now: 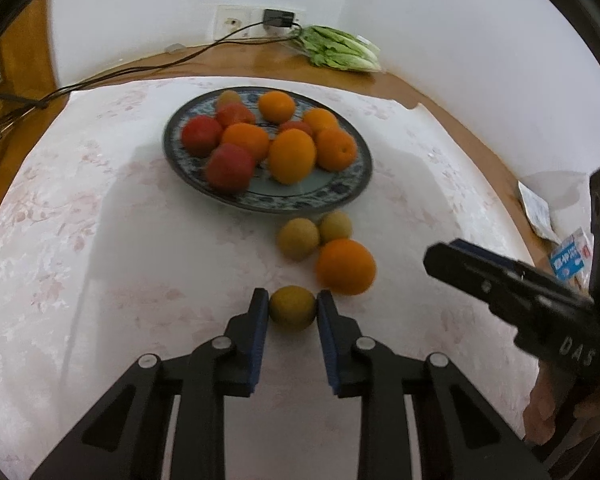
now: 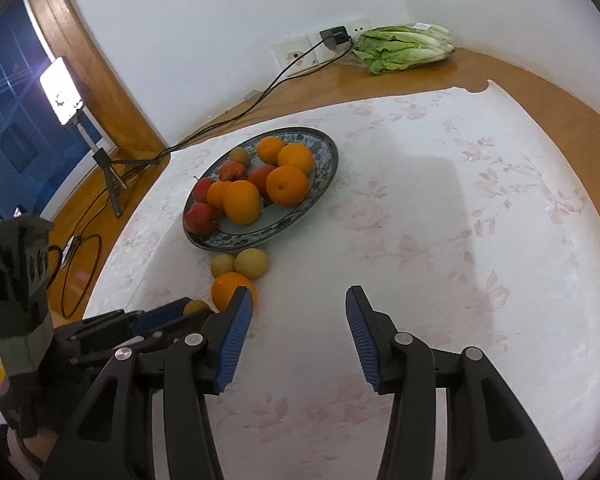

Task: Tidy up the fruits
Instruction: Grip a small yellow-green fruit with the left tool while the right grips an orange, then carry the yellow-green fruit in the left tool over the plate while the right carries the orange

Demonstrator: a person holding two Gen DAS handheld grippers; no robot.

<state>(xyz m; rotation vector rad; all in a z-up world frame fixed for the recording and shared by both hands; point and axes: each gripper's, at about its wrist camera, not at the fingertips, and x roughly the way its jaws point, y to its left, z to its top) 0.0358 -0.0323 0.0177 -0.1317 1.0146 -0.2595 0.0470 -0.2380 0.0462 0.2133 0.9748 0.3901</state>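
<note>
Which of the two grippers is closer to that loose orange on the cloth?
Left. The left gripper is shut on a small yellow-green fruit right beside the orange; the right gripper hangs open, farther off to its side.

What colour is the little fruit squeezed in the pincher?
Yellowish green, the small fruit in the left gripper; clearest in the left wrist view.

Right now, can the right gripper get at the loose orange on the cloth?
Probably yes. The right gripper is open and empty, and the orange lies just beyond its left fingertip. The left gripper, shut on a small green fruit, crowds that side.
</note>
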